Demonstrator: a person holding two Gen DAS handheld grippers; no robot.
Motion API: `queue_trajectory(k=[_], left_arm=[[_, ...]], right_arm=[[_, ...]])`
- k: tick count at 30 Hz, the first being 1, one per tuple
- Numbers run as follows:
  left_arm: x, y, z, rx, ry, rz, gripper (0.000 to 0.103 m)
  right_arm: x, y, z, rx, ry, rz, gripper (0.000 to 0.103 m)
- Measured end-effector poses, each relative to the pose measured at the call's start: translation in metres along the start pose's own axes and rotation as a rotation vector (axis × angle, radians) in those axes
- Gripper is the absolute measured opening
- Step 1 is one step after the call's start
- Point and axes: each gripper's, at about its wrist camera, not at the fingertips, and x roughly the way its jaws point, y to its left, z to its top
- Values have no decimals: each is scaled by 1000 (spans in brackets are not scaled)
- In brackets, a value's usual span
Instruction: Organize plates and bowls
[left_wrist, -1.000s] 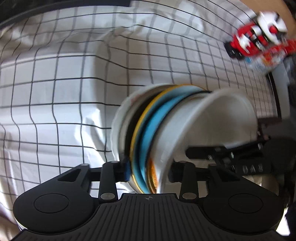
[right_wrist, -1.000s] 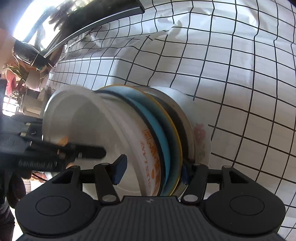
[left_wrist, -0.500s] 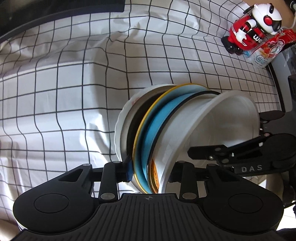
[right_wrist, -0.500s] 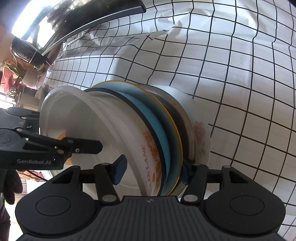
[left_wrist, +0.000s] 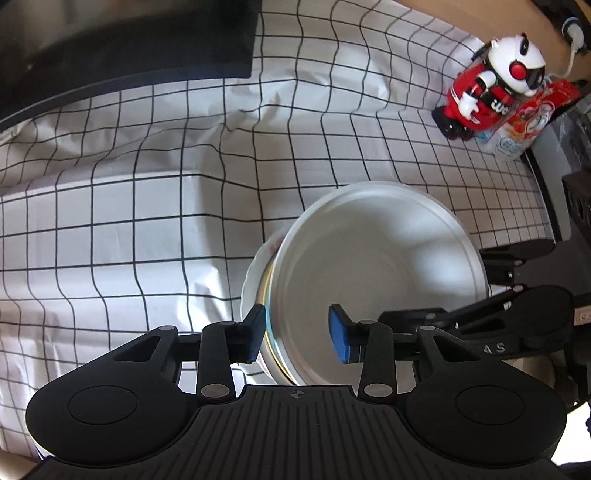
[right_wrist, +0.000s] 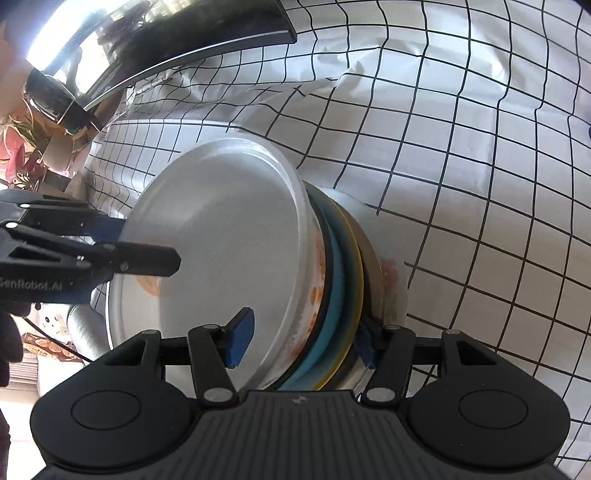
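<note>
A white bowl tops a stack of dishes tilted on its edge over the checked cloth. Beneath the bowl come a blue plate, a yellow-rimmed plate and a white floral plate. My right gripper is shut on the stack, one pad inside the bowl and the other behind the plates. My left gripper straddles the bowl's rim; its jaws are opening and its pads stand off the rim. In the right wrist view the left gripper reaches in from the left.
A red and white toy robot and a snack packet stand at the cloth's far right. A dark panel runs along the far edge. The cloth has folds. Plants and clutter lie beyond the table.
The left jaws have widened off the stack. The stack, earlier seen edge-on from the left, now shows the bowl's mouth to that camera. The right gripper keeps its hold.
</note>
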Motion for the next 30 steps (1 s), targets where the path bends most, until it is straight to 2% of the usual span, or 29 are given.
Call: queue_trajectory(k=[4, 7, 11, 15, 17, 19, 22, 24, 27, 30], left_arm=[[7, 5, -8, -17, -8, -6, 41], [13, 11, -17, -39, -17, 4, 42], [18, 16, -28, -67, -33, -26, 42], [16, 10, -33, -52, -68, -11, 41], [15, 10, -35, -59, -75, -32, 41], [13, 10, -36, -59, -85, -38, 45], [12, 8, -37, -61, -94, -43, 47], [12, 7, -37, -51, -102, -36, 48], [14, 6, -37, -33, -115, -10, 53], [21, 11, -39, -35, -112, 7, 54]], right_arm=[[-6, 1, -4, -8, -13, -2, 57], [-19, 5, -10, -35, -57, -26, 58], [-49, 10, -18, -102, -203, -112, 59], [-64, 7, -18, -112, -319, -196, 61], [-59, 0, -17, -95, -307, -229, 61], [-51, -8, -20, -74, -286, -218, 61], [-42, -19, -21, -29, -268, -206, 70], [-38, -24, -19, 7, -263, -195, 70], [-35, -17, -23, 9, -274, -225, 70], [-30, -6, -27, 0, -263, -237, 70]])
